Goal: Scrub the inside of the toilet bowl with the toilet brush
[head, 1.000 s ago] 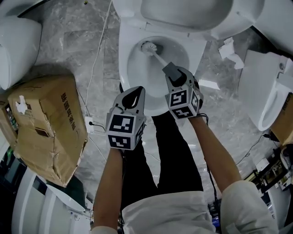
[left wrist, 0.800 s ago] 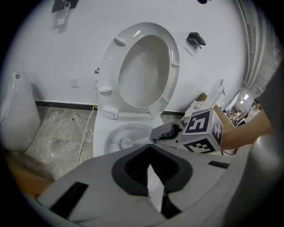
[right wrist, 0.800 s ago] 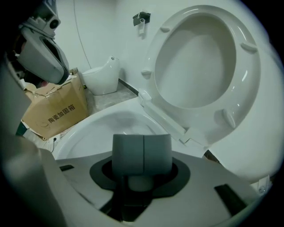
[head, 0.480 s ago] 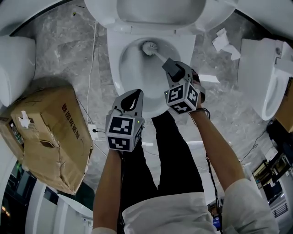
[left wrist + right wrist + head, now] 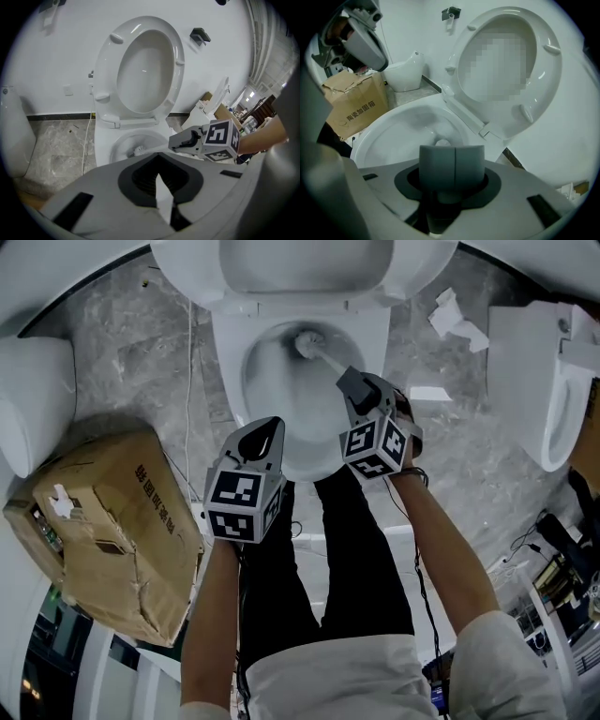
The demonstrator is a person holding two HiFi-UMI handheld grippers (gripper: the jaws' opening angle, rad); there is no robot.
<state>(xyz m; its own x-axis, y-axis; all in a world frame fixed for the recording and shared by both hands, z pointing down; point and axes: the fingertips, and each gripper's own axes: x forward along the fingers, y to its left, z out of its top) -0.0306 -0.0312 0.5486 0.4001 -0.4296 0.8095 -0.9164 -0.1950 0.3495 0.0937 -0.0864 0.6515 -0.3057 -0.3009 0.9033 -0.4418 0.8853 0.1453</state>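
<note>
In the toilet bowl [image 5: 265, 395], at the hinge end, the bristle head of the toilet brush [image 5: 323, 354] sits against the white inner wall, and its pale handle slants back and right, out over the rim. The right gripper [image 5: 349, 381] has the handle end: jaws clamped on it and easing open a touch right now, with the handle between them. In the right gripper view the two grey pads sit face to face and the brush head pokes out just past them, low in the bowl. The left gripper [image 5: 262, 435] hangs over the near rim, beside the right one but not touching it. Its dark jaws meet at the tips with nothing between them. The left gripper view looks across at the right gripper and the handle running down into the bowl. The seat and lid [image 5: 145, 65] are tipped up against the white wall. The floor is grey marble-look tile. A battered cardboard box [image 5: 103, 521] with printed characters sits left of the person, well clear of the bowl. A thin white cable [image 5: 190, 381] runs along the floor between the box and the toilet. Spare white ceramic fixtures [image 5: 28, 399] sit at the left and right edges, and crumpled paper [image 5: 455, 320] lies on the floor at the upper right. Both forearms are bare, with dark trousers below them.
</note>
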